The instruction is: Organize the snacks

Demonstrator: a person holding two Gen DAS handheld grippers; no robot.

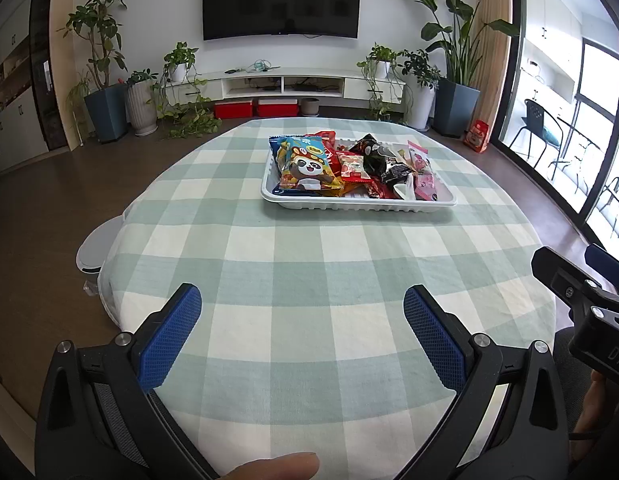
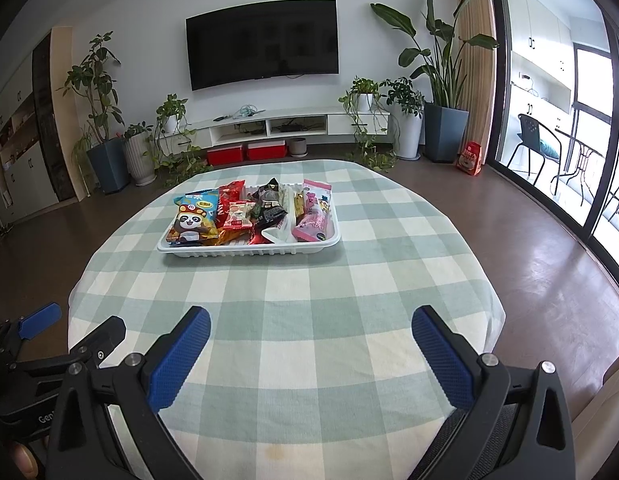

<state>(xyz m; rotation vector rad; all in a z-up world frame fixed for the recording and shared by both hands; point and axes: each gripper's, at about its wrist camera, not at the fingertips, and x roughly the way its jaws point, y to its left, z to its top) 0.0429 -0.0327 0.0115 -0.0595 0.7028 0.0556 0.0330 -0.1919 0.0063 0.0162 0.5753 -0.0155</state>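
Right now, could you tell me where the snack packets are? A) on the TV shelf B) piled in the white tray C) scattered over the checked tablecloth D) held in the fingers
B: the snack packets all lie in the white tray on the checked tablecloth, none outside it.

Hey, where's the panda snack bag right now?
The panda snack bag lies at the left end of the white tray on the checked tablecloth, beside a red packet, far ahead of both open grippers.

Bright daylight from right windows [image 1: 597, 128]; fisheye-warped edges.
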